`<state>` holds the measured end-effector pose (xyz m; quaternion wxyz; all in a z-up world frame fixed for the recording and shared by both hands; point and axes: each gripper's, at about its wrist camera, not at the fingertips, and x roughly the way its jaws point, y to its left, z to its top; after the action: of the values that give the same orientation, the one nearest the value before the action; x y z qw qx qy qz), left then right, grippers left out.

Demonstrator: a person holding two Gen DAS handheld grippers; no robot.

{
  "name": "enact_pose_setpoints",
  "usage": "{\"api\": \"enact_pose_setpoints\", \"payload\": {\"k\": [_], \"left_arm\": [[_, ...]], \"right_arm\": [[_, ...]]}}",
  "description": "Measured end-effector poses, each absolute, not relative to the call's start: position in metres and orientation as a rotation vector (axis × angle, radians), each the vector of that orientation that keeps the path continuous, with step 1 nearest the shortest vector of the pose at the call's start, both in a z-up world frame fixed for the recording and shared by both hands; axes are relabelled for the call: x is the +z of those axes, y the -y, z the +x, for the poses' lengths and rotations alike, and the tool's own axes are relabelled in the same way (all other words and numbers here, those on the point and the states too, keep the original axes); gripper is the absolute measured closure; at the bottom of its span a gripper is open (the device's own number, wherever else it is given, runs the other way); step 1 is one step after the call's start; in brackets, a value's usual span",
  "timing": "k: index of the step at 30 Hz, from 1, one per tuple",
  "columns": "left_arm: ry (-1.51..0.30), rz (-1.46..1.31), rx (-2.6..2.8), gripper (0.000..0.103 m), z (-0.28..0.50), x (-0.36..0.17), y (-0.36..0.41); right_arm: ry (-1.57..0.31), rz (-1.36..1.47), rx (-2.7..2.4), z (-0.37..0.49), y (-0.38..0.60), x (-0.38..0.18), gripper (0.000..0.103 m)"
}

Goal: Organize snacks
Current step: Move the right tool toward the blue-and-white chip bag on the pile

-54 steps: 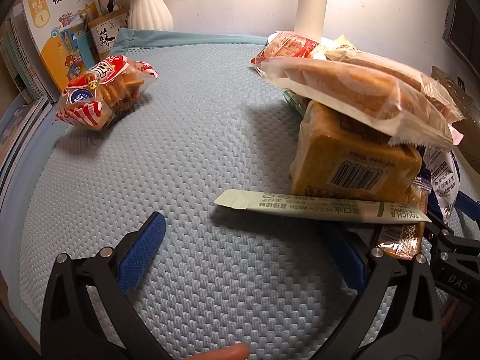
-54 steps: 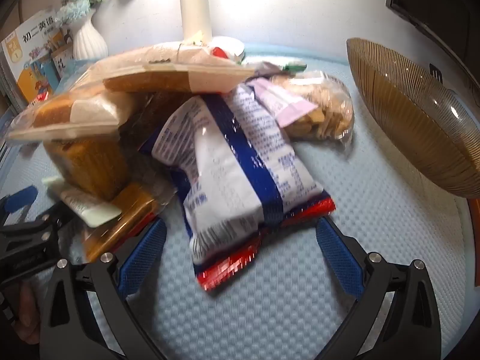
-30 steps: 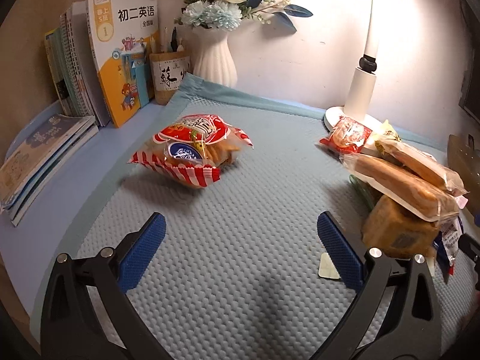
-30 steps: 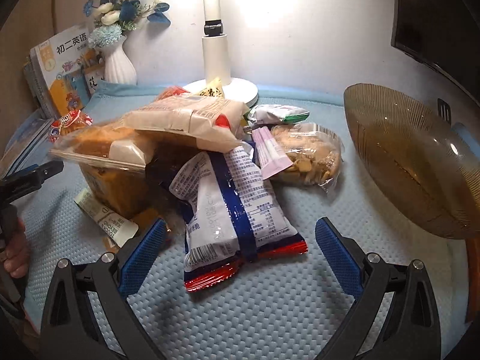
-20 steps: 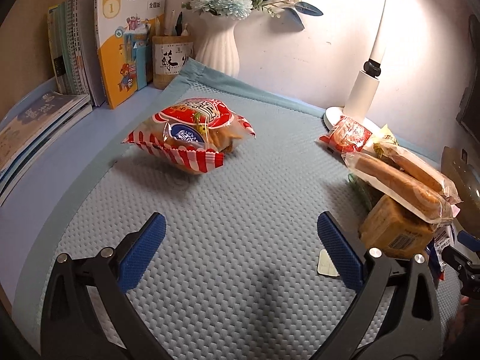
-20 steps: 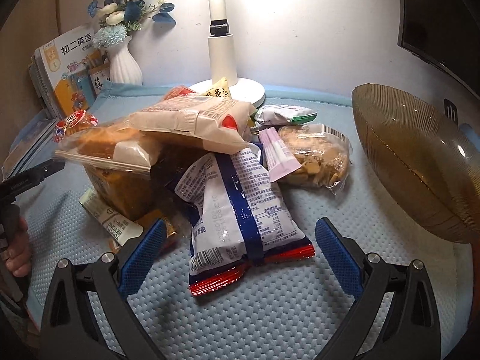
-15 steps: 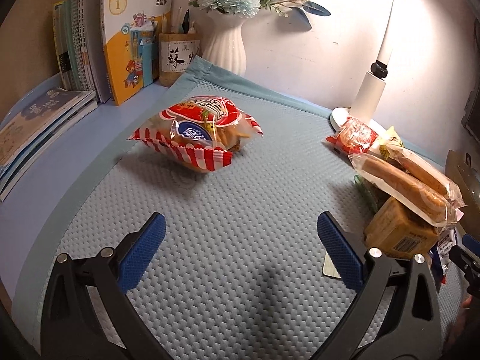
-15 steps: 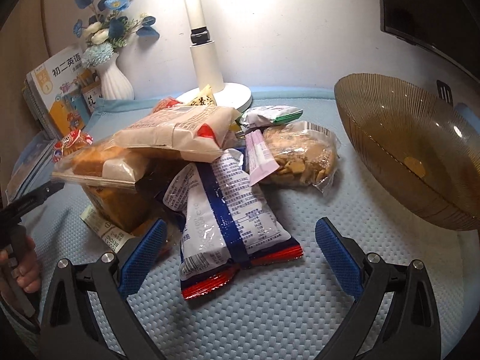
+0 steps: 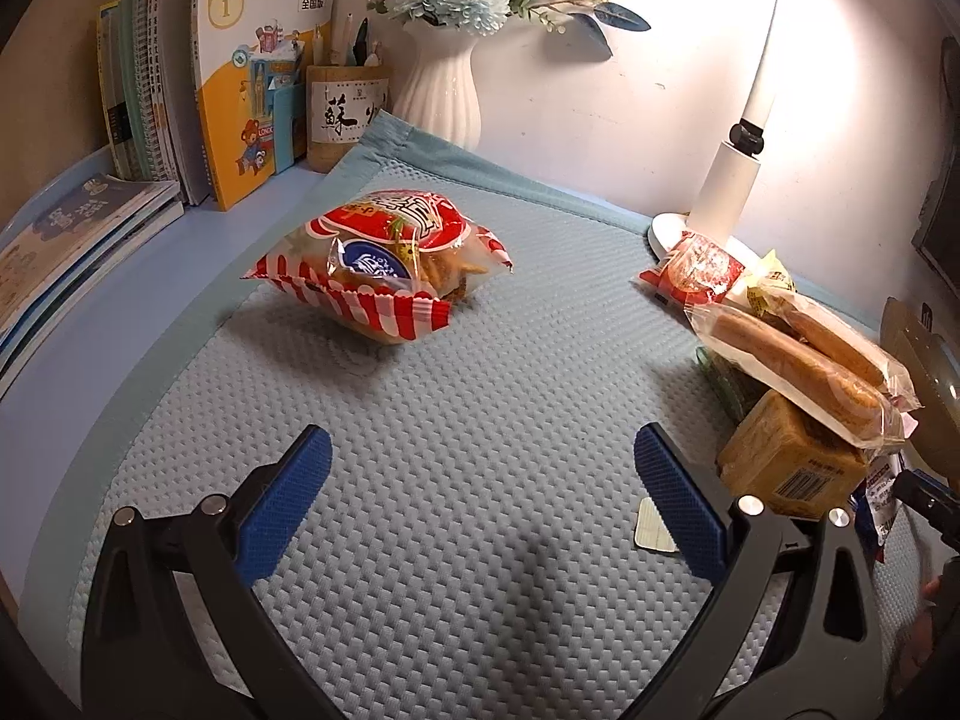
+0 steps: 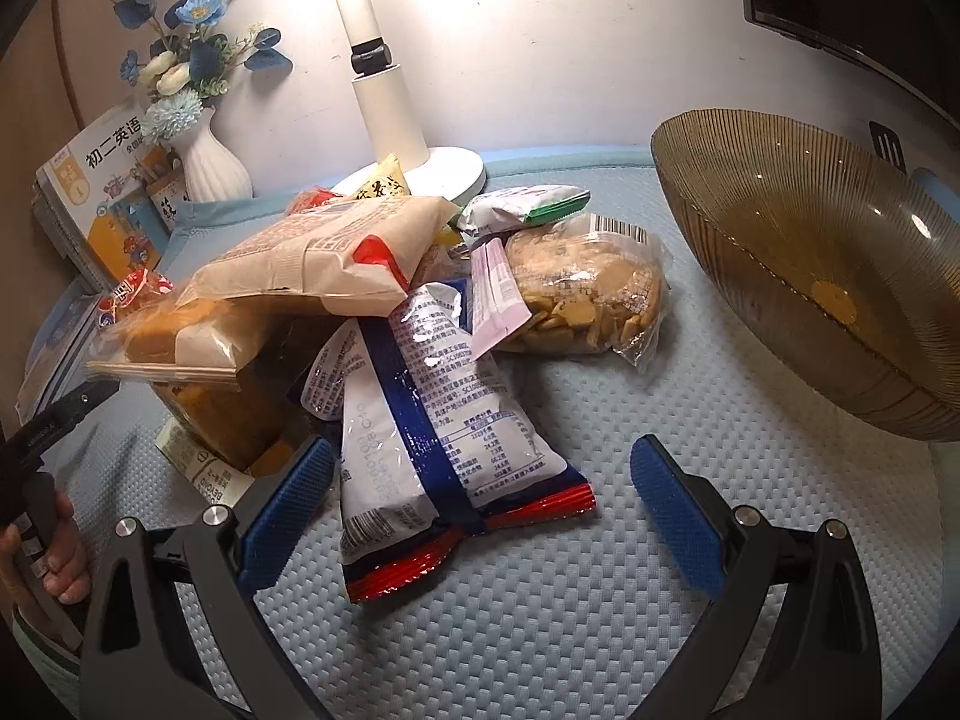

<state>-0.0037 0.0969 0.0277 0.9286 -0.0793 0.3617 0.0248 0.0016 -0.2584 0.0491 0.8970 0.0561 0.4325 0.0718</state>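
Observation:
A red-and-white striped snack bag lies alone on the blue mat, ahead of my open, empty left gripper. To its right is a pile: wrapped bread on a brown block. In the right wrist view the same pile shows a white-and-blue packet nearest, a clear biscuit bag, a pink sachet and a beige bread bag. My right gripper stands open just short of the blue packet, its left finger beside it.
An amber glass bowl sits at the right of the mat. A white lamp, a vase of flowers, a pen holder and books line the back and left. A hand holds the left gripper.
The left gripper has pulled back from the pile and swung left, so the striped bag now sits ahead of it. The right gripper has backed off and risen a little.

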Motion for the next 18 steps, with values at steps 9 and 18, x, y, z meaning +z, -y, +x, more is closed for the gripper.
{"api": "enact_pose_setpoints", "payload": {"k": [9,18], "left_arm": [[-0.76,-0.163,0.006,0.003,-0.0002,0.0263,-0.0928],[-0.759,-0.153,0.009,0.003,-0.0014,0.0257,-0.0898]], "right_arm": [[-0.887,0.122,0.144,0.0023,0.2582,0.0504,0.005],[-0.883,0.095,0.143,0.0014,0.2538,0.0512,0.005]]}}
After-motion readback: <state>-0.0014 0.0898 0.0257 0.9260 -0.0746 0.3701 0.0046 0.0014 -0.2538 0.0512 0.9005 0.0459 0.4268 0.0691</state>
